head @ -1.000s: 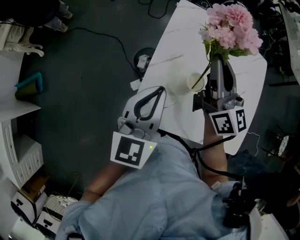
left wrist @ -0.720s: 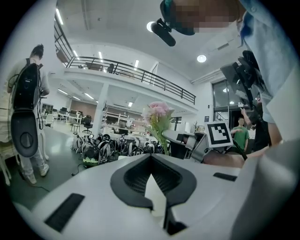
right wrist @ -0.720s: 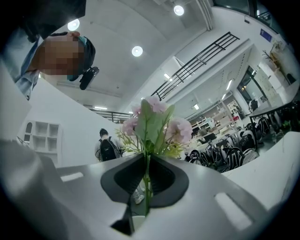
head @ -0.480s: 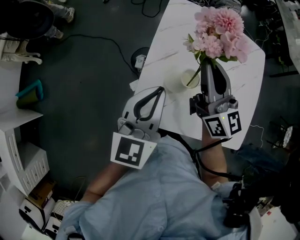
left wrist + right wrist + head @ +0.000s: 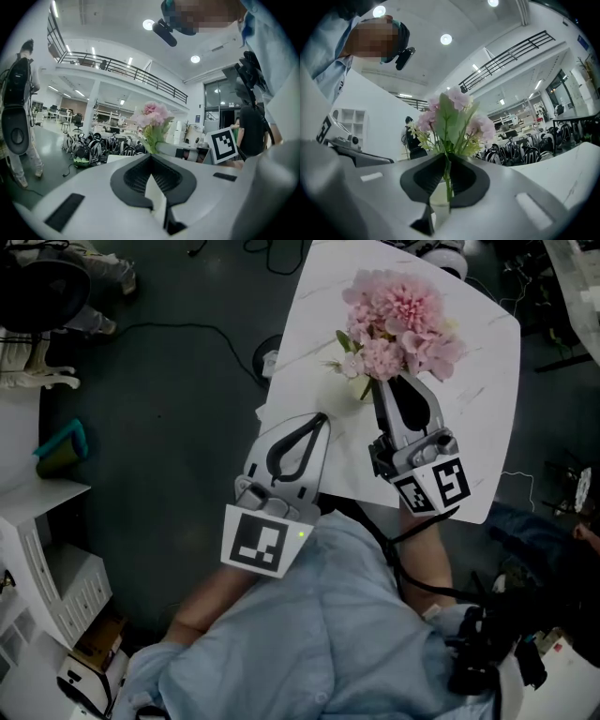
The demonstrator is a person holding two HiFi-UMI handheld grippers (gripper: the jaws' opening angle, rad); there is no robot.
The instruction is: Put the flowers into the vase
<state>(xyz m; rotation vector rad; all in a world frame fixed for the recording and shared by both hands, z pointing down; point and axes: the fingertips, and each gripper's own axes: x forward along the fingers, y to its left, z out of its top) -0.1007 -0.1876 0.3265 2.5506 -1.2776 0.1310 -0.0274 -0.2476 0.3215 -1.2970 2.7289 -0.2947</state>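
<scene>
A bunch of pink flowers (image 5: pixel 396 317) with green stems is held upright over the white marble table (image 5: pixel 483 418). My right gripper (image 5: pixel 380 382) is shut on the stems just under the blooms. In the right gripper view the stems (image 5: pixel 447 180) run down between the closed jaws of the right gripper (image 5: pixel 445 157), and a pale vase (image 5: pixel 438 197) shows through the gap below. The blooms hide the vase in the head view. My left gripper (image 5: pixel 322 418) hovers at the table's near left edge, shut and empty. The left gripper (image 5: pixel 151 155) points level toward the flowers (image 5: pixel 152 119).
A white shelf unit (image 5: pixel 37 521) and a teal object (image 5: pixel 61 446) are on the dark floor at left. A cable (image 5: pixel 187 329) runs to a round thing (image 5: pixel 265 357) by the table's left edge. A person (image 5: pixel 18 122) stands at the far left.
My right gripper has carried the flowers left and down over the white vase, which the blooms now cover. The left gripper has hardly moved.
</scene>
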